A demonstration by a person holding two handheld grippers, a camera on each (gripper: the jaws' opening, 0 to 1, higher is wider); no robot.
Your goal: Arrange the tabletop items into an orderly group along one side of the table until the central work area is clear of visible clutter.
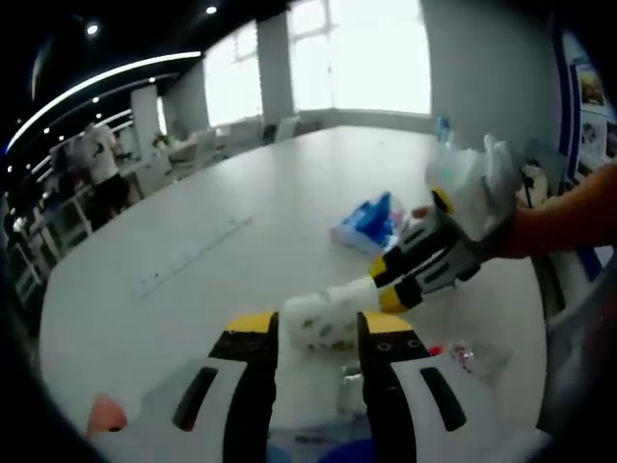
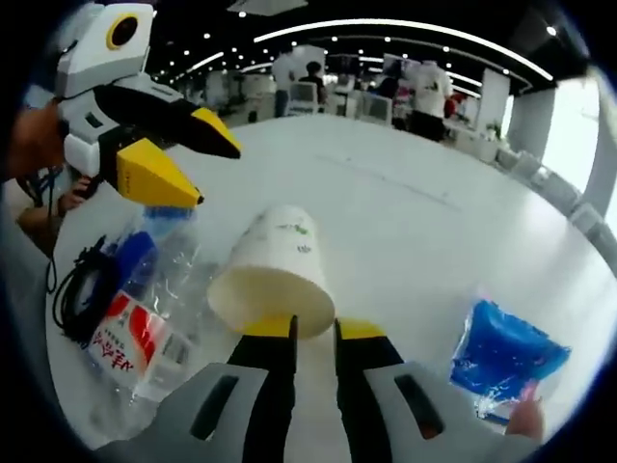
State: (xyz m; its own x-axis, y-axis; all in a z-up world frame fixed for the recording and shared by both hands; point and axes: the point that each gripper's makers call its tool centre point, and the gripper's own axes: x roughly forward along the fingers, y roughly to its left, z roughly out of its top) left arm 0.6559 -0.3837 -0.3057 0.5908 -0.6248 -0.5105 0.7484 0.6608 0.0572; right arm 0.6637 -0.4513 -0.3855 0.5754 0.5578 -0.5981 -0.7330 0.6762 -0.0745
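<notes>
Right gripper view: right tool pinches the paper cup rim; left tool gapes empty.

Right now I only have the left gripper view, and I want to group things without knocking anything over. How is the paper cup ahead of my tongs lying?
Observer: The paper cup lies on its side. Its open mouth faces the right tongs, whose jaws pinch its rim.
Operator: What sits beside it, near my left tongs?
Observer: A clear plastic bottle with a red and white label lies flat there, and the open left tongs hover over it.
Operator: Anything beyond the bottle?
Observer: A coil of black cable lies right beside the bottle, on the side away from the cup.
</notes>
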